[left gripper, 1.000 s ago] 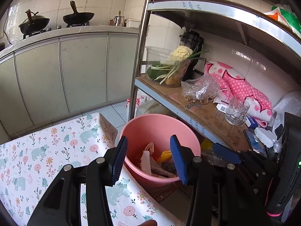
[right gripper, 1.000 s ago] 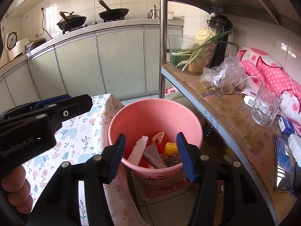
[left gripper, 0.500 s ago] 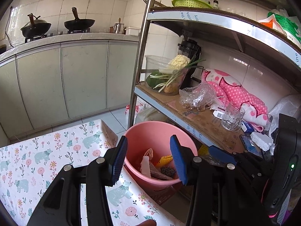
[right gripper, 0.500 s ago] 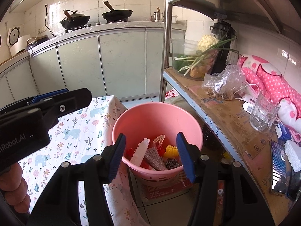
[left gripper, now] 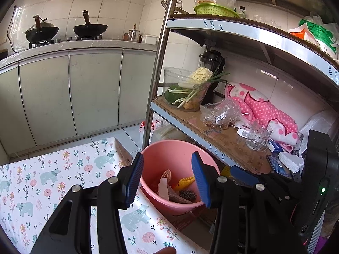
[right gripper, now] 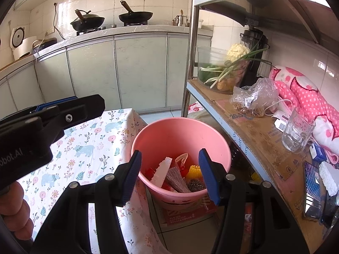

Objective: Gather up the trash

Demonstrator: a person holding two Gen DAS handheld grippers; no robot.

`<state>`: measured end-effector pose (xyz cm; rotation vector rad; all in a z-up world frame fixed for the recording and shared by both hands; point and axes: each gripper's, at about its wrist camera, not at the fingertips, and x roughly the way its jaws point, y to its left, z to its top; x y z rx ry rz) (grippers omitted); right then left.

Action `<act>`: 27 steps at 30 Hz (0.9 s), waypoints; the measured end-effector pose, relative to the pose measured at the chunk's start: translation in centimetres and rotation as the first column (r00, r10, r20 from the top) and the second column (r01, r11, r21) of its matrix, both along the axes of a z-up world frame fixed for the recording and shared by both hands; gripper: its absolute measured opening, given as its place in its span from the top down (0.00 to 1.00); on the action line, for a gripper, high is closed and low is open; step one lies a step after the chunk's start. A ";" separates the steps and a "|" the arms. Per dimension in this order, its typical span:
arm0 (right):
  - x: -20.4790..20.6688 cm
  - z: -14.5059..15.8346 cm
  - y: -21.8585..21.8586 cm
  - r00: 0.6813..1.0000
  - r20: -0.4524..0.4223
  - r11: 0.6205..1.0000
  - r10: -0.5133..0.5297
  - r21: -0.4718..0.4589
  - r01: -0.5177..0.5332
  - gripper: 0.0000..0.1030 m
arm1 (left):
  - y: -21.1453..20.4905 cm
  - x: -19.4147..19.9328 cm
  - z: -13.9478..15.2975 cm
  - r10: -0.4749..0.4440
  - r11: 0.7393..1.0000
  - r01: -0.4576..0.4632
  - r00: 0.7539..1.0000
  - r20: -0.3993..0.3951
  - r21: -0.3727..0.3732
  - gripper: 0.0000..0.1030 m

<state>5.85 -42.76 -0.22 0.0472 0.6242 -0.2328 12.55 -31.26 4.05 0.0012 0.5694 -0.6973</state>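
Note:
A pink bucket (left gripper: 169,152) stands on the floor between the table and the metal shelf; it also shows in the right wrist view (right gripper: 169,133). Several pieces of trash lie in its bottom: a white strip (right gripper: 162,171), a grey-pink pad (right gripper: 177,178), a yellow piece (right gripper: 195,170) and a dark scourer (right gripper: 196,185). My left gripper (left gripper: 167,180) is open and empty above the bucket's near rim. My right gripper (right gripper: 170,174) is open and empty above the bucket. The left gripper's body (right gripper: 38,127) shows at the left of the right wrist view.
A table with a floral bear cloth (left gripper: 53,175) lies left of the bucket. A metal shelf (left gripper: 222,139) at the right carries a vegetable tub (left gripper: 186,89), a plastic bag (left gripper: 218,114), a glass mug (left gripper: 257,135) and a pink cloth (left gripper: 264,108). Kitchen cabinets (left gripper: 84,89) stand behind.
Both grippers have risen and drawn back a little from the bucket, which looks smaller and lower in both views. Both stay open and empty.

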 end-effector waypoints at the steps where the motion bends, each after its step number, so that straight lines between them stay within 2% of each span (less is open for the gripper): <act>1: 0.0 0.0 0.1 1.000 0.000 1.000 0.001 -0.001 -0.001 0.45 | 0.0 0.0 0.1 0.000 1.000 0.000 1.000 0.001 -0.001 0.55; 27: 0.1 0.9 0.6 1.000 0.010 1.000 0.005 -0.013 -0.005 0.45 | 0.7 -0.2 0.8 -0.006 1.000 0.007 1.000 0.010 -0.017 0.55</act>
